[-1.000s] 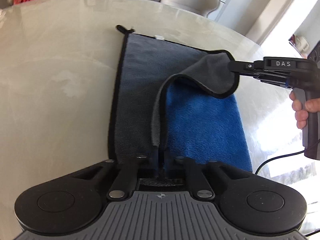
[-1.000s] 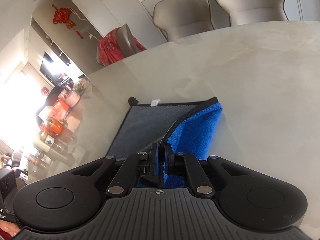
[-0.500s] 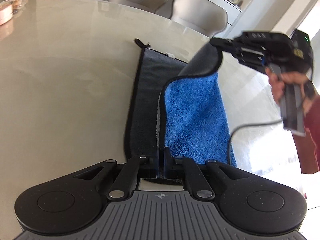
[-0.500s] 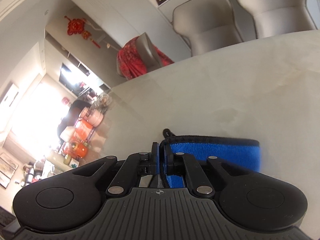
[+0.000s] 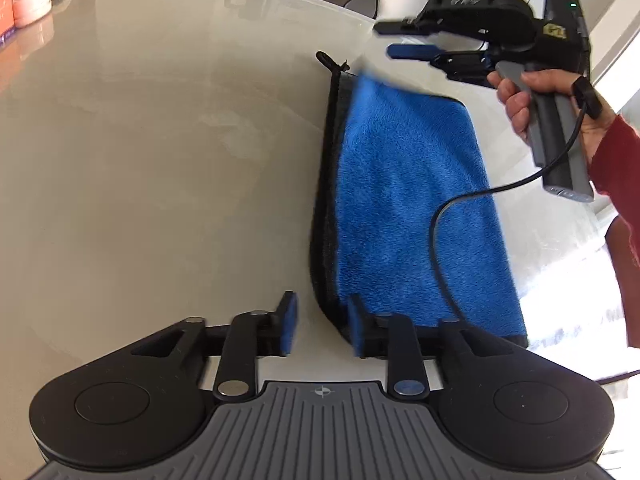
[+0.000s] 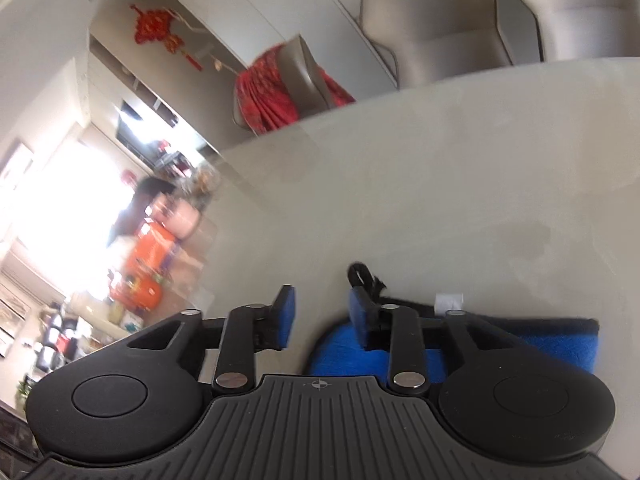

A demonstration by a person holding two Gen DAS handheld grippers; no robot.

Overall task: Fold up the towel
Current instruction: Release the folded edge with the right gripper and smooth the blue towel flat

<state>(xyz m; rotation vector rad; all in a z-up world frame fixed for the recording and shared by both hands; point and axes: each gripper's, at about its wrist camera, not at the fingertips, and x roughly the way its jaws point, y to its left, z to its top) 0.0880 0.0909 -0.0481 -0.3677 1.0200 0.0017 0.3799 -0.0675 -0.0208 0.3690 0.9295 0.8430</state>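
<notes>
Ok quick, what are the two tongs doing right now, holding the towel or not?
Left tongs: open, just let go, holding nothing; towel lies beside them.
Right tongs: open, just let go, holding nothing.

Both wrist views look closely along their fingers, sharing the towel [image 5: 408, 208] on the table [image 5: 160, 160].

Blue towel [image 5: 404, 208] lies folded flat on the table, dark-edged.
</notes>
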